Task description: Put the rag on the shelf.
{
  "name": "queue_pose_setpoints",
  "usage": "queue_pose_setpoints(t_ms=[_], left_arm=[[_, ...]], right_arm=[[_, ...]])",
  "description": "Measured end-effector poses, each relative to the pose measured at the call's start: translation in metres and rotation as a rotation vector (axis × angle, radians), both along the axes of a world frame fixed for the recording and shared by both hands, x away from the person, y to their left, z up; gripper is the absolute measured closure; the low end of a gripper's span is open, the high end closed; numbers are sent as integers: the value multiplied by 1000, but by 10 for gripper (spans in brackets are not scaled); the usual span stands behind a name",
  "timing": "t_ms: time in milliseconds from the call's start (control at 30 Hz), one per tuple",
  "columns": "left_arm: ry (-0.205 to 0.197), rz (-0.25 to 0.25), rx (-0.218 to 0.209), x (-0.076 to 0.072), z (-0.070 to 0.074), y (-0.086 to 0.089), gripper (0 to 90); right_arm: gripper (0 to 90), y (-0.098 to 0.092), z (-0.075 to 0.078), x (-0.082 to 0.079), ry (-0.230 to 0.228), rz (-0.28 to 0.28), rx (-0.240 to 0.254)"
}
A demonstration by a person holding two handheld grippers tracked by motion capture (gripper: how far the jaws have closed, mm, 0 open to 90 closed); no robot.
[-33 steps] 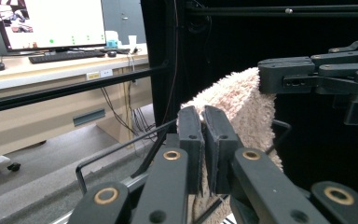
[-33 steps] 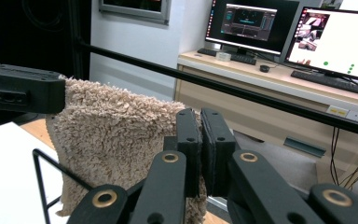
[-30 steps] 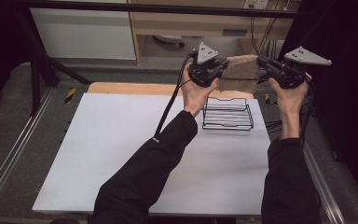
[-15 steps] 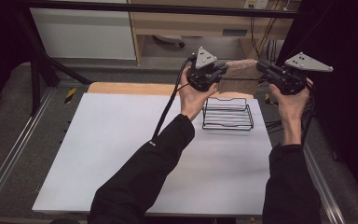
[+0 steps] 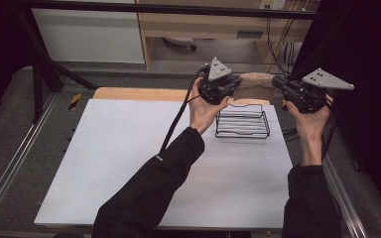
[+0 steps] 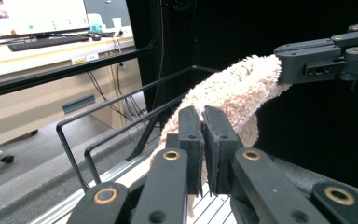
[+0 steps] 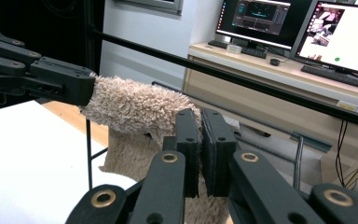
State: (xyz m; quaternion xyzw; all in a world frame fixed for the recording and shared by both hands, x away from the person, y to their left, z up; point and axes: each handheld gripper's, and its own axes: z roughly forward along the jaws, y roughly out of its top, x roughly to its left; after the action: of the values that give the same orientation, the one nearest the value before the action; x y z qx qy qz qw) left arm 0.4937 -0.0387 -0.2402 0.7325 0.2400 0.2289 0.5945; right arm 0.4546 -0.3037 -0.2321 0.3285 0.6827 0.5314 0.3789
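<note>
You've got the fuzzy beige towel [image 5: 256, 85] stretched in the air above the table's far edge, right over the wire rack [image 5: 243, 122] near the far right corner. Your left gripper [image 5: 234, 85] is clamped on one end, your right gripper [image 5: 279, 84] clamped on the other.

Towel [image 5: 256, 86]: beige looped terry cloth, rough. Rack [image 5: 243, 121]: thin black wire. Table [image 5: 129, 163]: white, matt, smooth.

Both tongs [image 5: 233, 85] [image 5: 280, 84] apparently pinch a beige towel [image 5: 254, 84] above the wire rack [image 5: 243, 121].
</note>
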Motion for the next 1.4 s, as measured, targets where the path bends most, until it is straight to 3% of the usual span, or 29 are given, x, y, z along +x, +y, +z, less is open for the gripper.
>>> queue_pose_setpoints(t_ms=[467, 600, 733, 933, 1033, 1167, 1400], left_arm=[[24, -19, 36, -6, -9, 0, 845], [28, -18, 32, -11, 0, 5, 814], [23, -17, 2, -14, 16, 12, 798], [40, -9, 7, -5, 33, 5, 846], [74, -15, 14, 2, 29, -3, 881], [117, -27, 63, 7, 18, -10, 895], [137, -63, 119, 3, 0, -10, 897]], right_arm=[[861, -1, -21, -8, 33, 7, 3], [861, -2, -23, -9, 33, 10, 4], [861, -1, -27, -8, 35, 13, -5], [861, -1, -31, -8, 35, 20, -9], [860, -1, -31, -8, 33, 23, -13], [858, -1, -32, -8, 31, 24, -22], [810, -4, -31, -8, 50, 31, 11]])
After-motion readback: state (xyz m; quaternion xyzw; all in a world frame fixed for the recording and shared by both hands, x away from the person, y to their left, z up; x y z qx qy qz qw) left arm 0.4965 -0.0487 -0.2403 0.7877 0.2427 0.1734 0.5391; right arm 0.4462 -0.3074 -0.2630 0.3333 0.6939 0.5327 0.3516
